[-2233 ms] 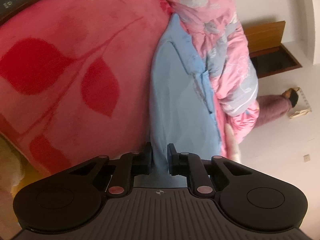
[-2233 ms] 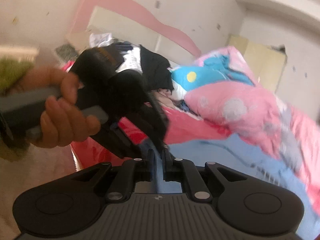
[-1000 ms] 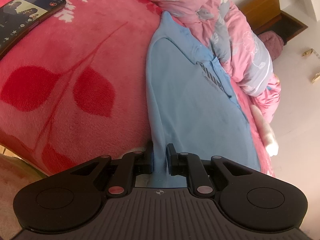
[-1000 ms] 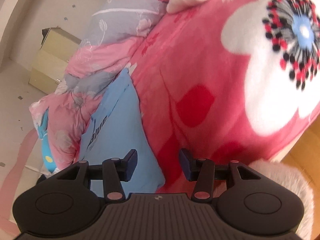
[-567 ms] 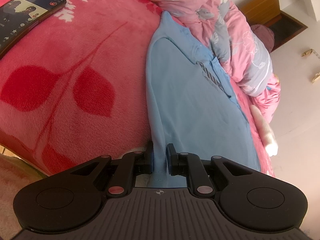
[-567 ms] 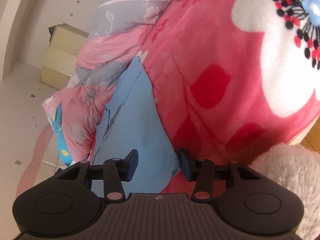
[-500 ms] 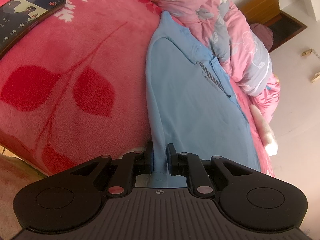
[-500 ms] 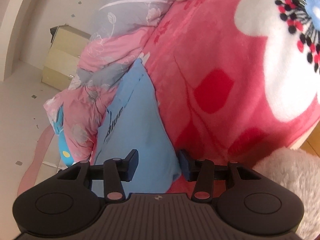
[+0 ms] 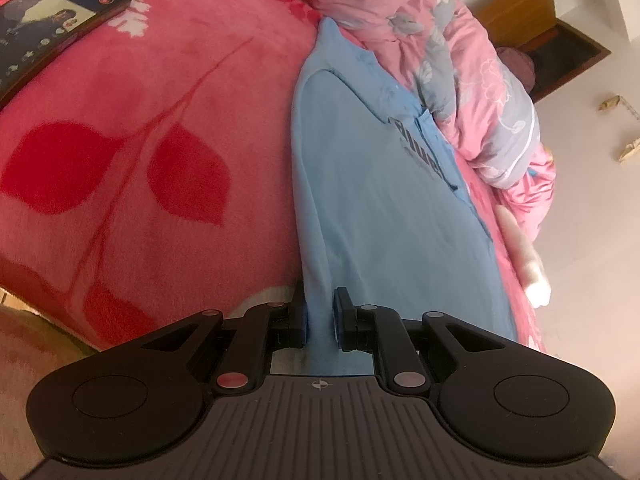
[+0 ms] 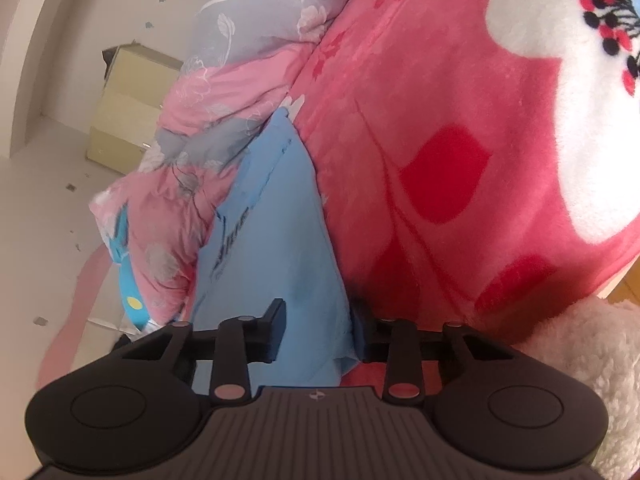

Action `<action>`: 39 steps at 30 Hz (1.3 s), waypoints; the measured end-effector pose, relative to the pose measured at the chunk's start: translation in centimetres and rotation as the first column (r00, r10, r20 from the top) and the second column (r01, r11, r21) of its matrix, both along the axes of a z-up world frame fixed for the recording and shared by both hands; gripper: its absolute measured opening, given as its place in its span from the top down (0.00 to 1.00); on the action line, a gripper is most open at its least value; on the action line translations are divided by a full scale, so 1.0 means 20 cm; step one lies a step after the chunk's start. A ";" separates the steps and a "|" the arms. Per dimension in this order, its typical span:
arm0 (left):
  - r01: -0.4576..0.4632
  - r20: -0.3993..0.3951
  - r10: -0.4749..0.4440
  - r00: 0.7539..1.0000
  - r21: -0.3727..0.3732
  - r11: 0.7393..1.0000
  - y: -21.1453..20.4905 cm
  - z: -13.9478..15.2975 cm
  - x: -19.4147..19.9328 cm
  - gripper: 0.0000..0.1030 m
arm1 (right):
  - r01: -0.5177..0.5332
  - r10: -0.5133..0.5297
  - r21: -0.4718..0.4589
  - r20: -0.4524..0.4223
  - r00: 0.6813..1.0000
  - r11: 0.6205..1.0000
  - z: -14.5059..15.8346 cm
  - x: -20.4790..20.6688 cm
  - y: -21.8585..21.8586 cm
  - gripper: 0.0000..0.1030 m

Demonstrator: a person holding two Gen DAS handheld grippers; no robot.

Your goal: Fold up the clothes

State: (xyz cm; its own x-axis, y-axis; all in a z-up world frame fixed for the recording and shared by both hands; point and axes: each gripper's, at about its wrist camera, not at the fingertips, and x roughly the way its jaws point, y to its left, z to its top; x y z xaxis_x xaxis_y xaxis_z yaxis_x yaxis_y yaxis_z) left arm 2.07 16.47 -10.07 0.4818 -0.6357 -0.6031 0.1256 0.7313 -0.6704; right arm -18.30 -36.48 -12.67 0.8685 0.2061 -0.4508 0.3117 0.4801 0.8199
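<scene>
- The left gripper [image 9: 320,316] is clamped on the near hem of the blue shirt [image 9: 380,208].
- The right gripper [image 10: 320,332] has been closing, jaws still apart, the shirt's corner between them.
- The shirt lies lengthwise on the red blanket [image 9: 140,140], beside the pink quilt [image 9: 440,40].

Left gripper [image 9: 320,314] fingers [image 9: 343,318] clamped on hem of blue shirt [image 9: 384,208], shirt lay flat on red blanket [image 9: 140,128], phone [image 9: 48,20] upper left, pink quilt [image 9: 448,60] alongside.
</scene>
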 end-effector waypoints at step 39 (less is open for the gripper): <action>0.015 0.154 -0.011 0.988 -0.028 0.999 0.18 0.51 -0.58 0.99 | 0.110 -0.076 -0.153 0.215 0.974 0.982 0.40 -0.62 0.25 0.96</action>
